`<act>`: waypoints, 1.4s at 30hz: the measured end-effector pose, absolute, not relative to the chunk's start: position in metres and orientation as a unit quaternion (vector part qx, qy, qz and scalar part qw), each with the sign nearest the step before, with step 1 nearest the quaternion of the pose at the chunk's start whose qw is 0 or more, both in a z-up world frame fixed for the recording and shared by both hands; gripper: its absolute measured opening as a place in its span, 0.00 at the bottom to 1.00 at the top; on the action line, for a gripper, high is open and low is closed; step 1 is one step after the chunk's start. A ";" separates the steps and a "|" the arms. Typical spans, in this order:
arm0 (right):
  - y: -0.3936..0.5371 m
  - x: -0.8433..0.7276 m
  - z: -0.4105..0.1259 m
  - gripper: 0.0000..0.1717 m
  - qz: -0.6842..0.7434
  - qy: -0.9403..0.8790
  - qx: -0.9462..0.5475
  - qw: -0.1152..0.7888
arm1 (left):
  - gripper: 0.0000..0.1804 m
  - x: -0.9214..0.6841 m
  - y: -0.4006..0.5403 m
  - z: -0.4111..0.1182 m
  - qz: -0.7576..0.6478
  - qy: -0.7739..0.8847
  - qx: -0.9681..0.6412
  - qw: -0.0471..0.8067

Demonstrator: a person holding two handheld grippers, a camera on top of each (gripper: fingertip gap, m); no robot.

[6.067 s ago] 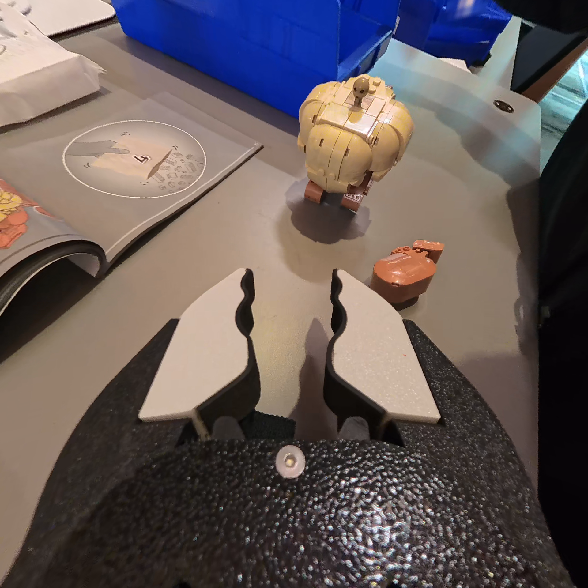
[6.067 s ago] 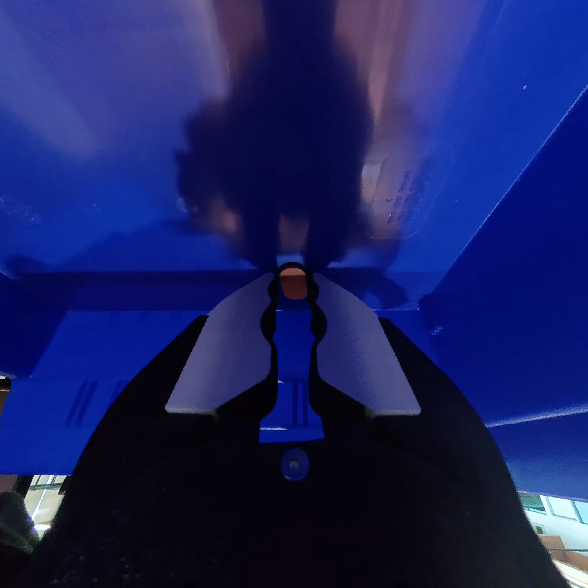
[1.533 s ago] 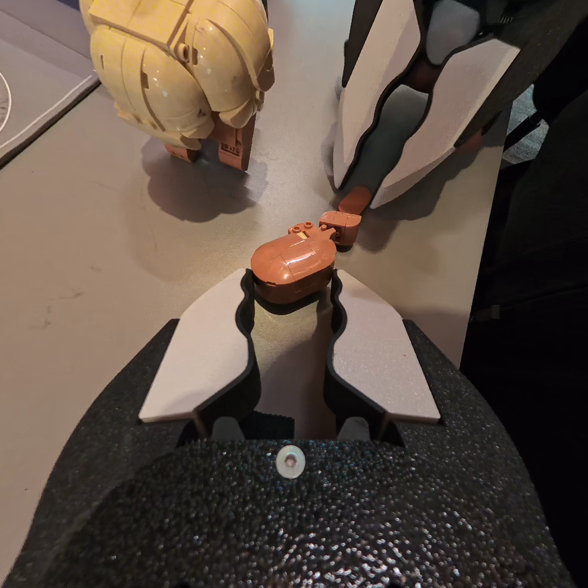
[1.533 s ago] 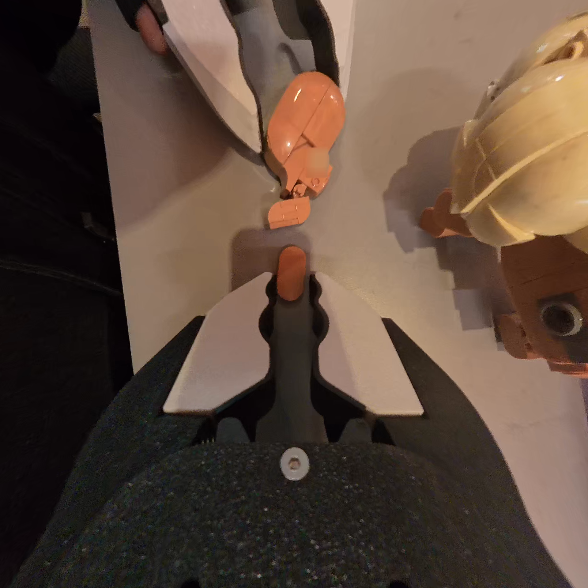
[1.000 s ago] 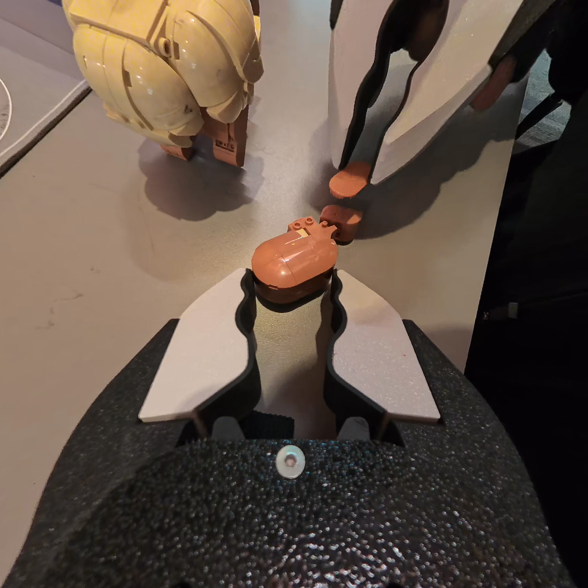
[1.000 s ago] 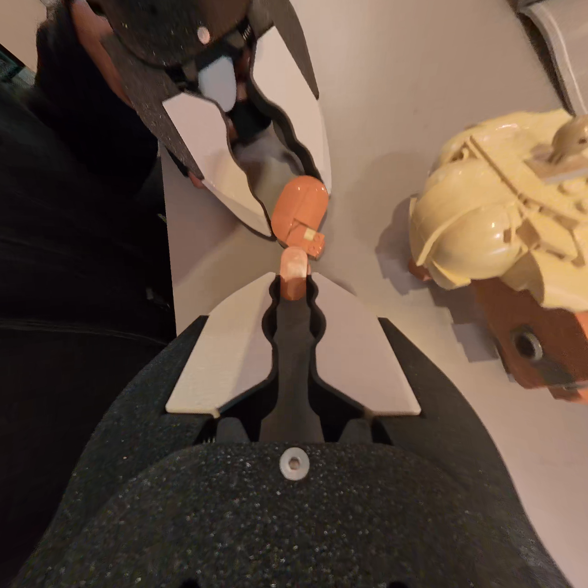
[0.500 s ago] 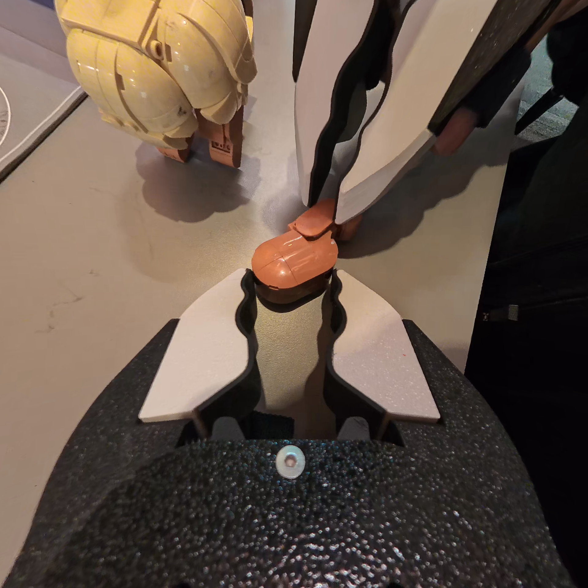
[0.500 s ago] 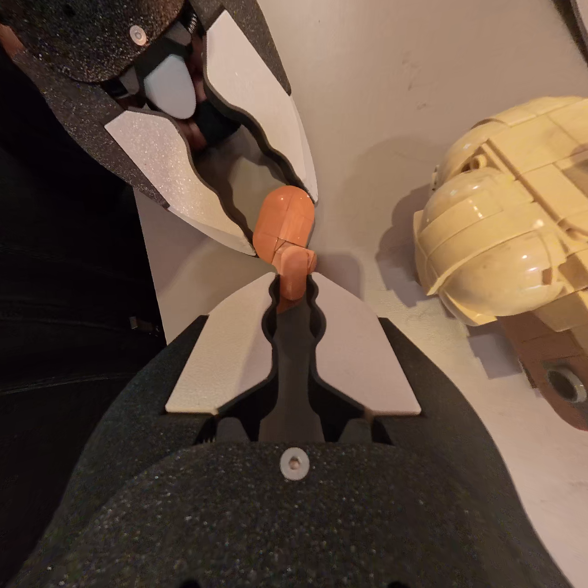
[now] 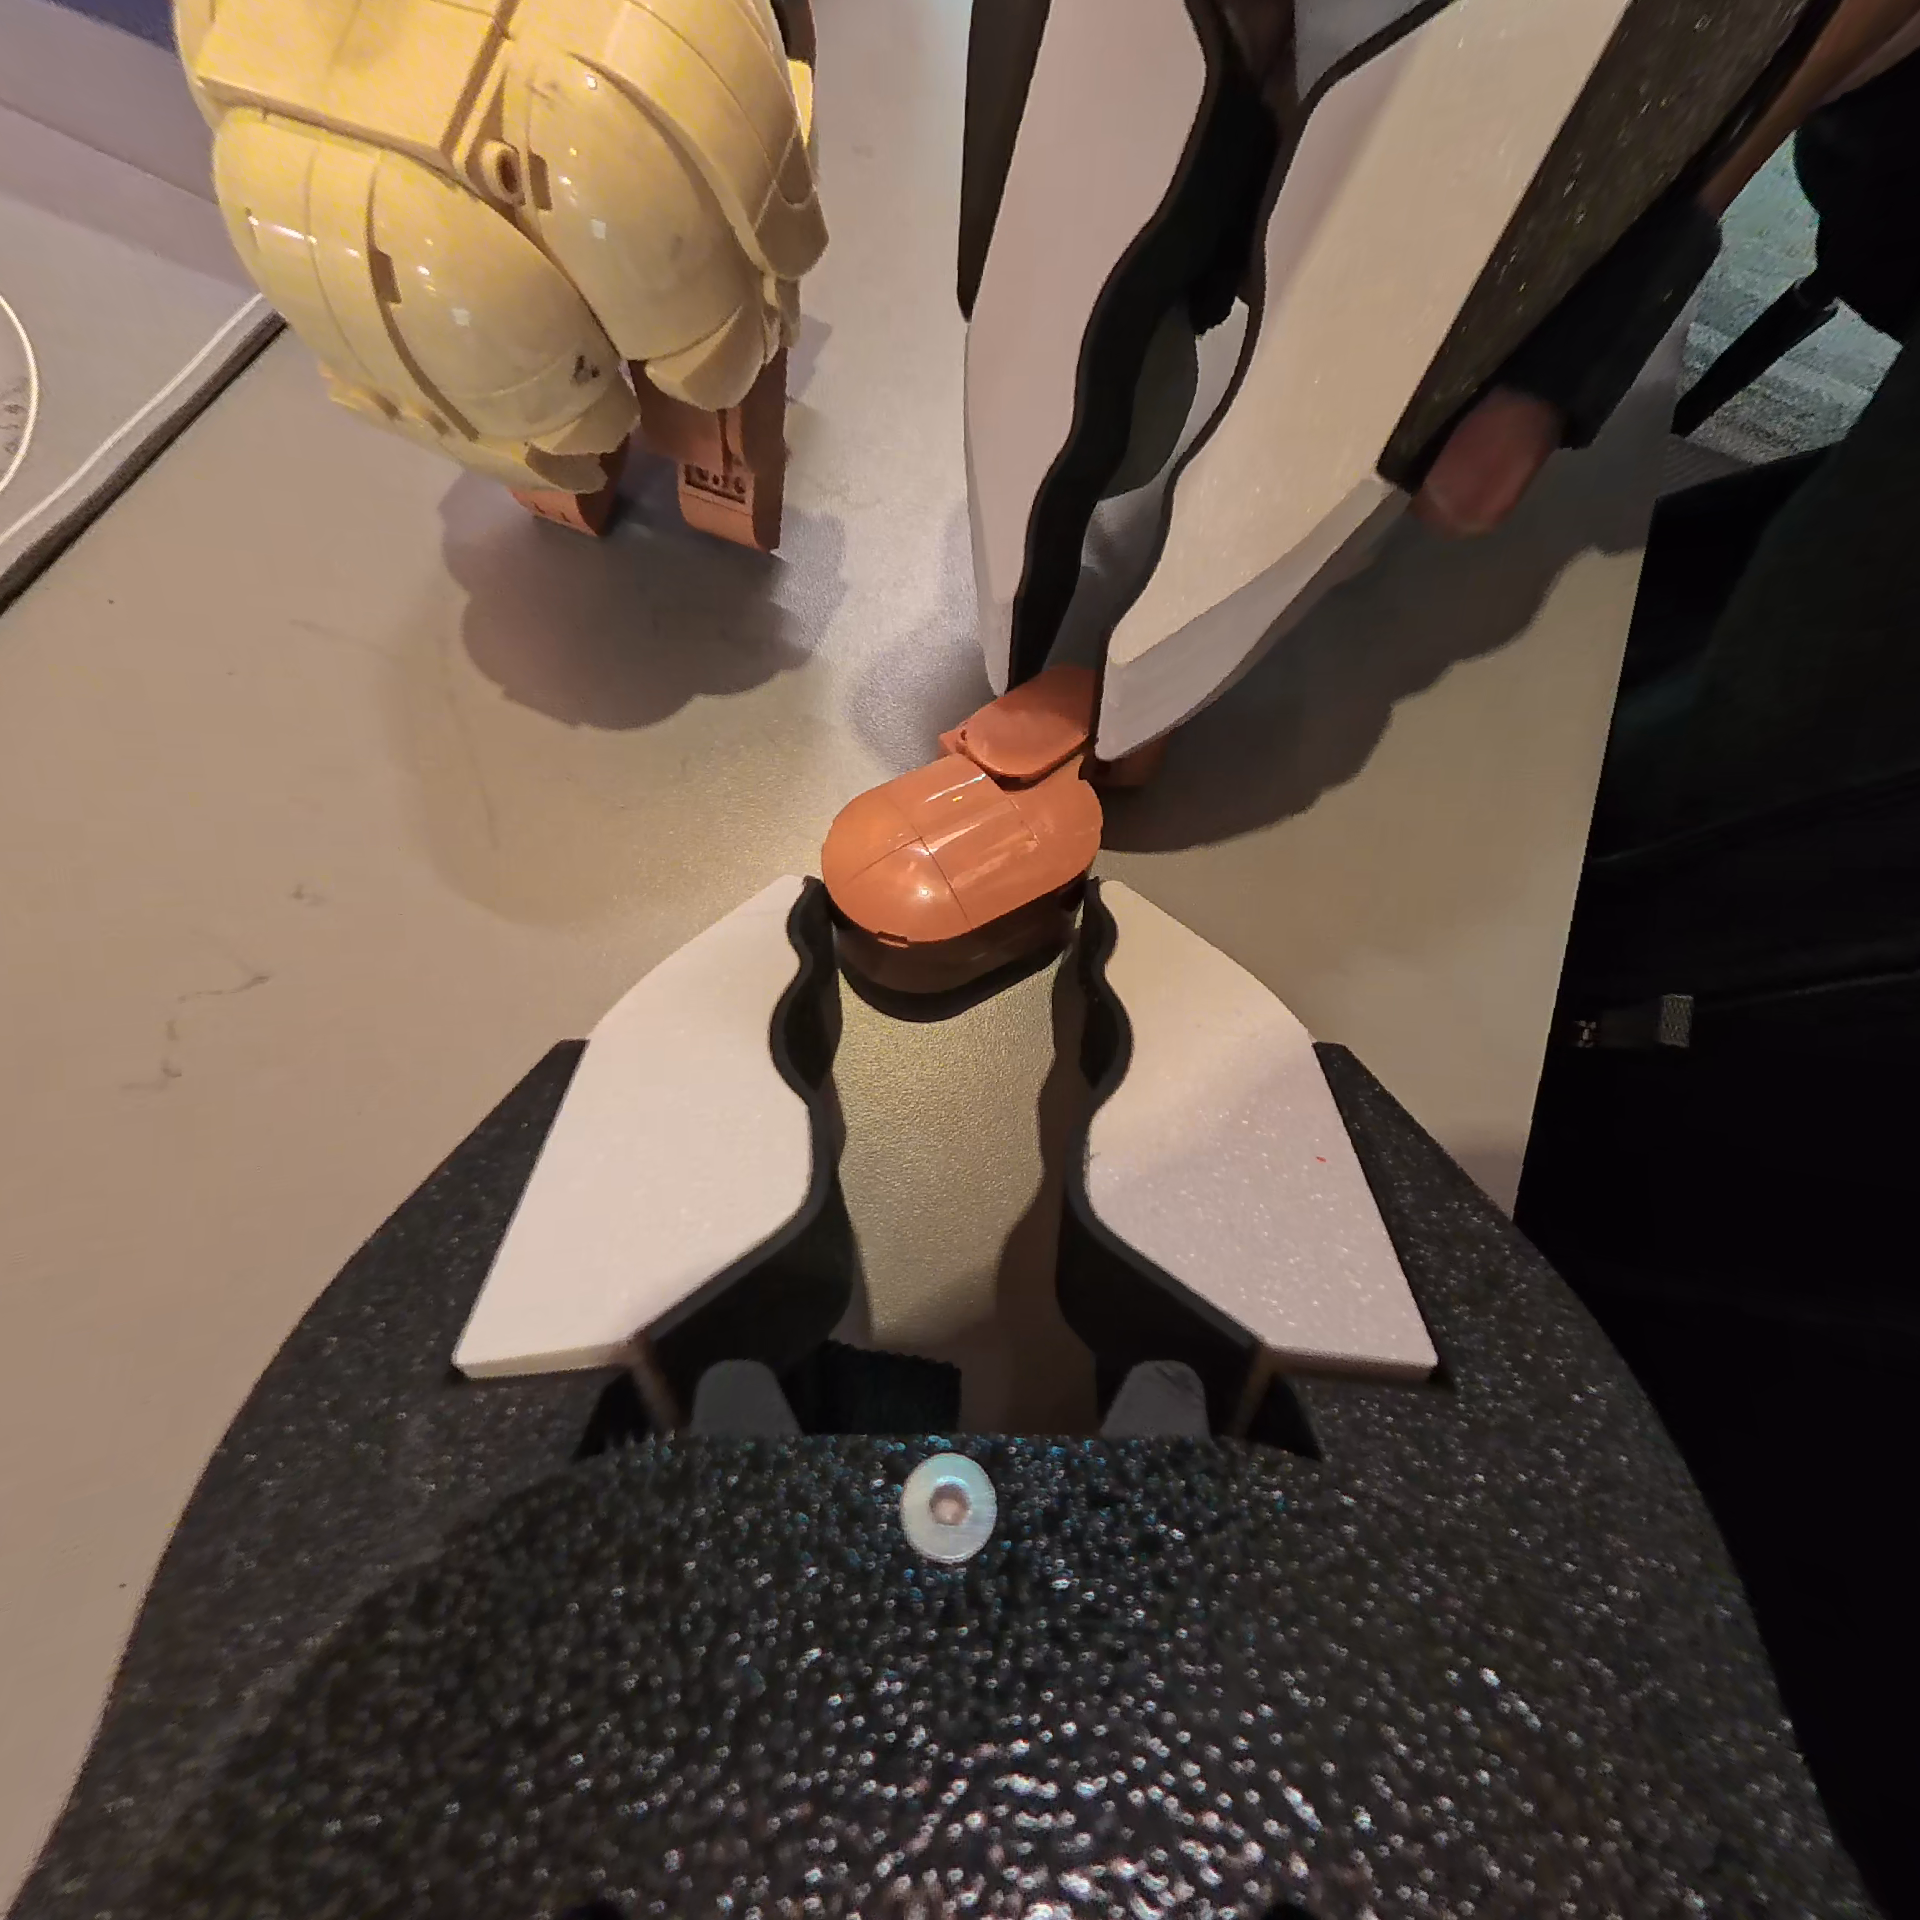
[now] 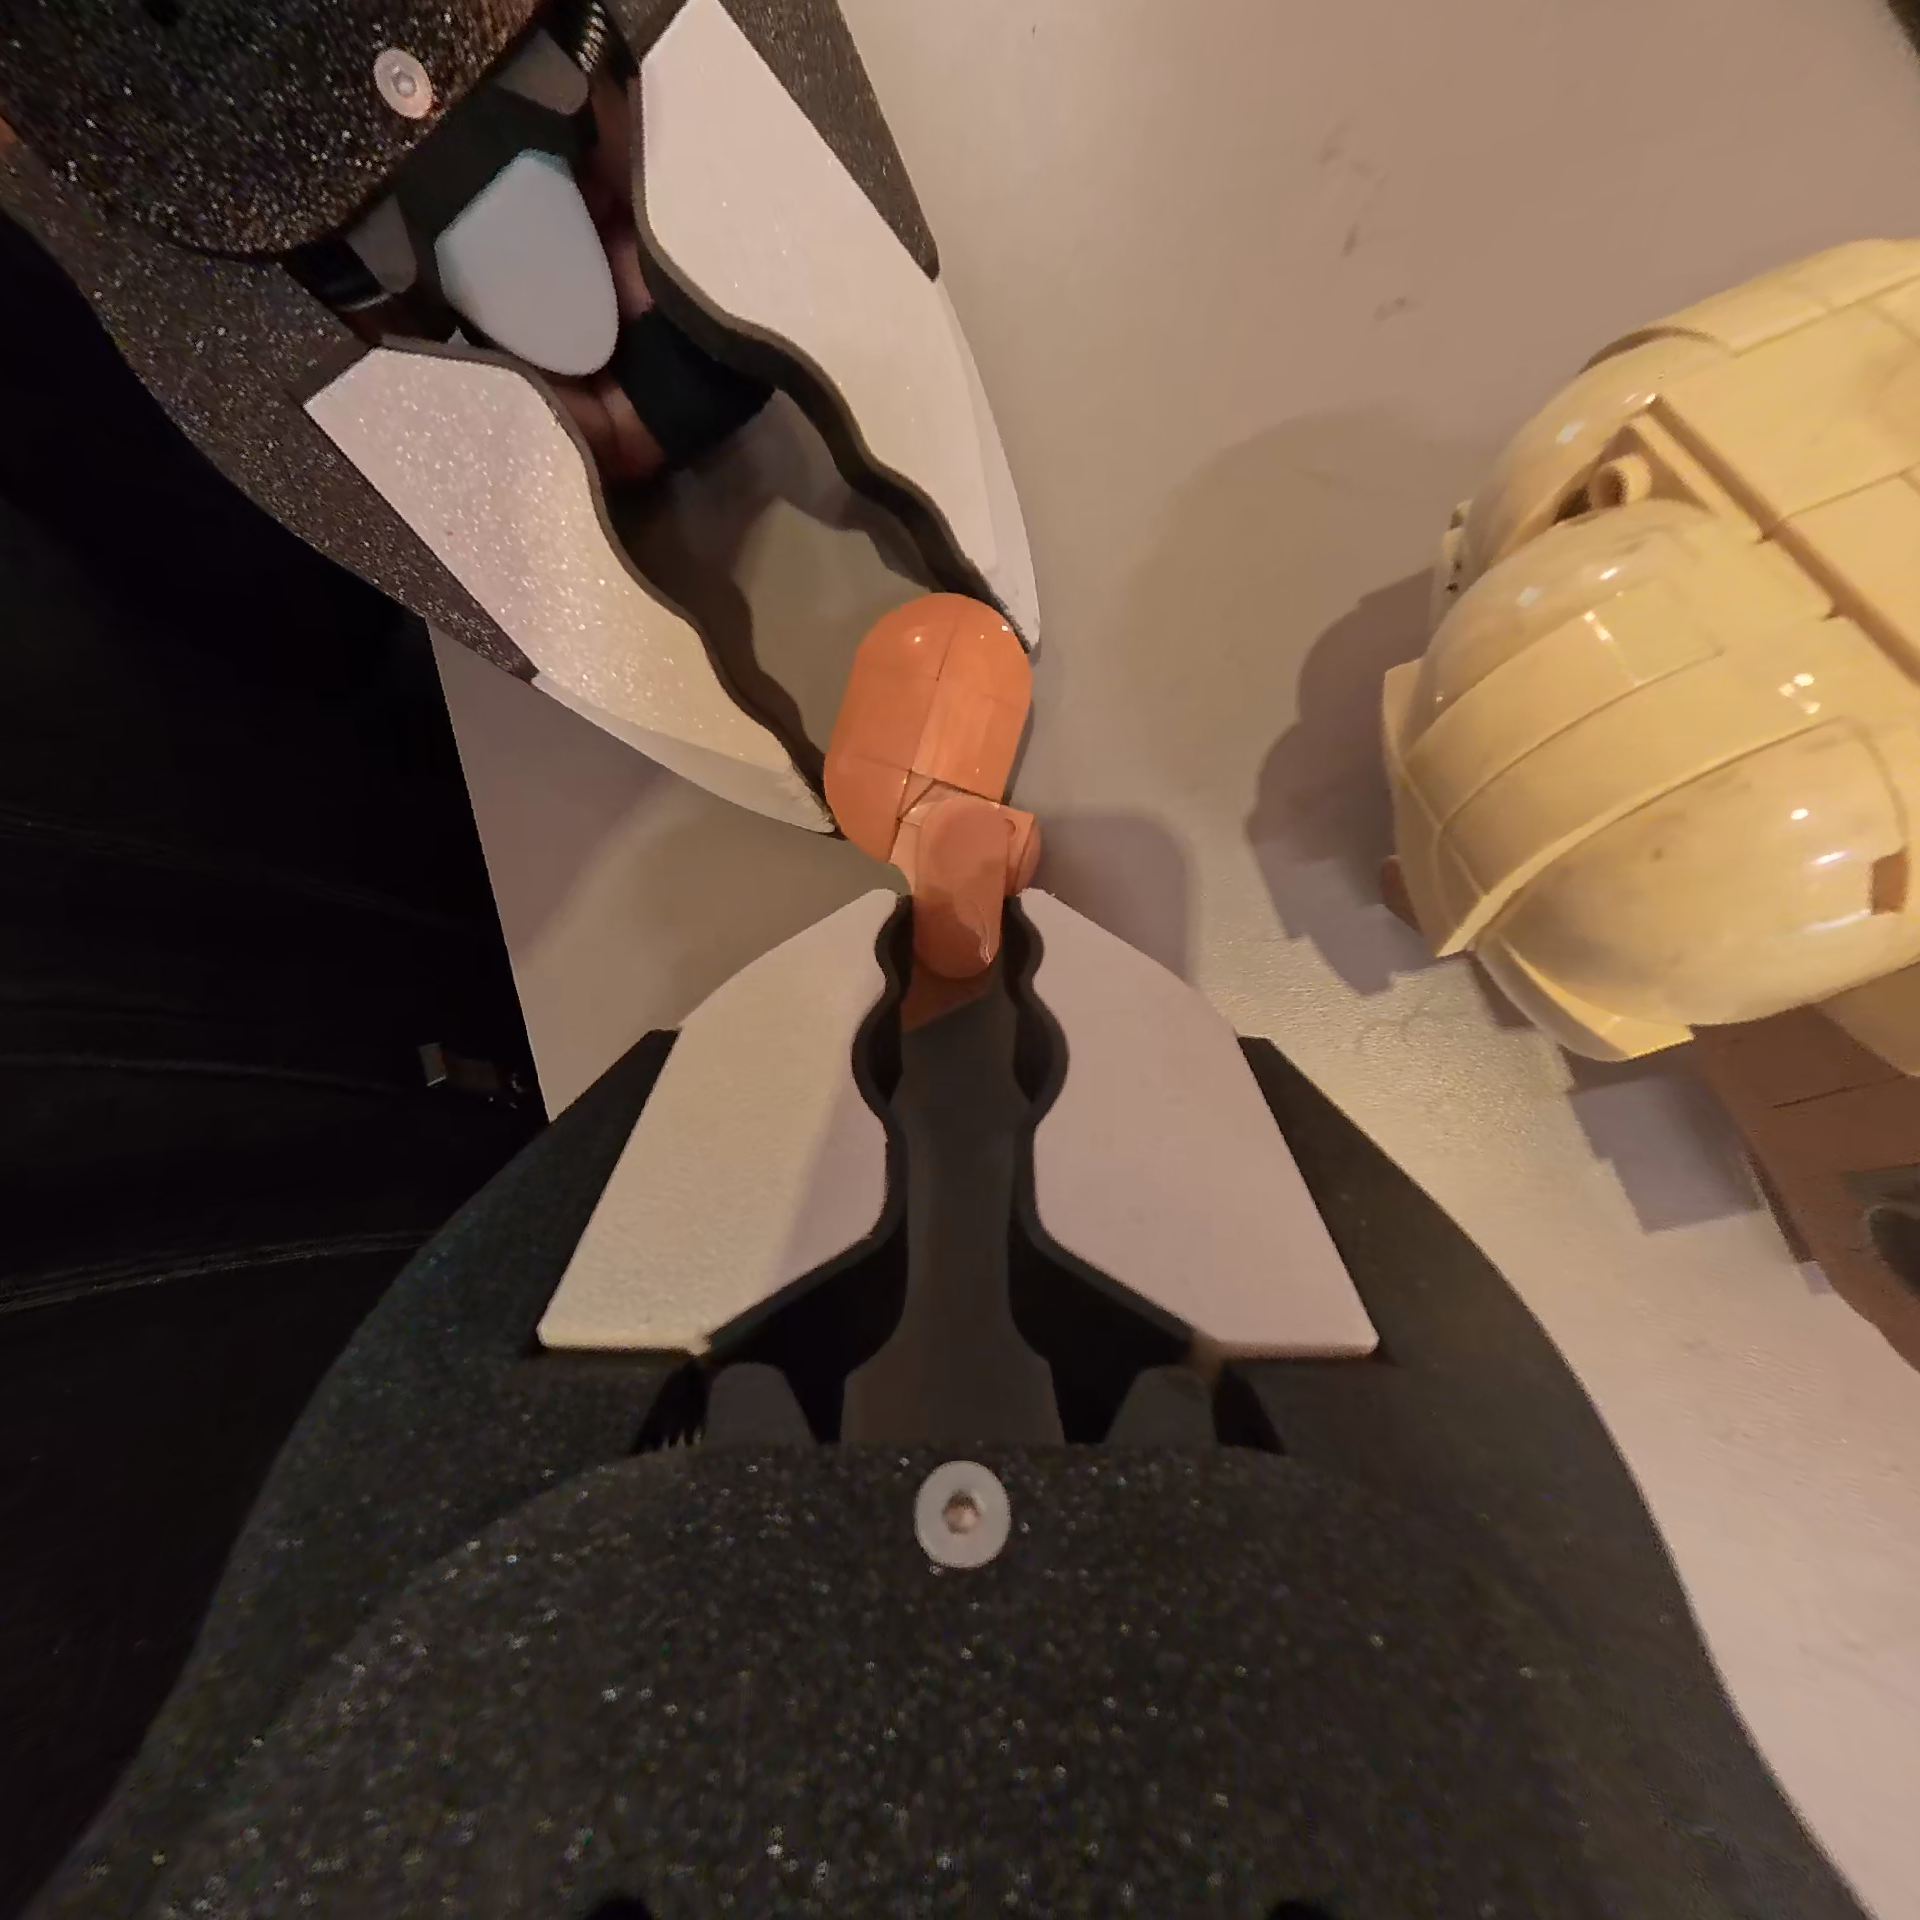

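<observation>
Brown rounded brick piece [image 9: 961,857] clamped in level left tongs [image 9: 956,904], steep right tongs [image 10: 961,914] pinching small brown tile [image 10: 961,894] onto it

Two handheld grippers, left [image 9: 956,894] and right [image 10: 956,914]: pebbled black bodies, pale grey fingers [image 9: 665,1122] edged with wavy black pads, one silver screw [image 9: 948,1507] apiece; dark sleeve cuff [image 9: 1621,343].

The cream brick model [image 10: 1662,727] is cut off by the edge.

Bystanding items on grey table [image 9: 312,935]

Cream brick-built model [image 9: 499,239] standing on brown legs [image 9: 727,457], top left; open booklet's [image 9: 62,343] corner at far left edge; dark clothing [image 10: 208,935] beside the table edge.
</observation>
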State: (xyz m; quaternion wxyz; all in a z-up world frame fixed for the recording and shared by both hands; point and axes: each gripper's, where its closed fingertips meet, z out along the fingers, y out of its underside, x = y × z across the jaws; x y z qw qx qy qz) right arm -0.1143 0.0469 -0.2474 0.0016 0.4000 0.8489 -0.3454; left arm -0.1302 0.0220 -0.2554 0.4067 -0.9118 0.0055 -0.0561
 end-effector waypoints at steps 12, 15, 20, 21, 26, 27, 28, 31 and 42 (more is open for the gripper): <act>0.047 -0.114 -0.248 0.11 -0.349 0.845 0.404 0.007 | 0.25 -0.128 0.020 -0.258 -0.057 0.014 -0.916 0.398; 0.046 -0.112 -0.251 0.13 -0.347 0.847 0.403 0.016 | 0.25 -0.126 0.020 -0.259 -0.058 0.020 -0.918 0.392; 0.044 -0.111 -0.253 0.14 -0.345 0.848 0.403 0.017 | 0.25 -0.125 0.020 -0.260 -0.057 0.025 -0.920 0.387; 0.044 -0.111 -0.253 0.14 -0.345 0.847 0.404 0.016 | 0.25 -0.126 0.020 -0.260 -0.057 0.025 -0.920 0.387; 0.043 -0.110 -0.253 0.14 -0.343 0.848 0.404 0.013 | 0.25 -0.125 0.019 -0.261 -0.050 0.030 -0.921 0.386; 0.042 -0.109 -0.253 0.14 -0.342 0.848 0.404 0.013 | 0.25 -0.124 0.019 -0.261 -0.050 0.031 -0.921 0.386; 0.042 -0.109 -0.253 0.15 -0.343 0.848 0.404 0.013 | 0.25 -0.124 0.019 -0.261 -0.050 0.032 -0.921 0.386; 0.042 -0.107 -0.253 0.15 -0.343 0.848 0.404 0.015 | 0.25 -0.125 0.018 -0.261 -0.053 0.029 -0.922 0.383; 0.044 -0.100 -0.251 0.17 -0.345 0.846 0.407 0.014 | 0.25 -0.125 0.018 -0.262 -0.049 0.029 -0.922 0.384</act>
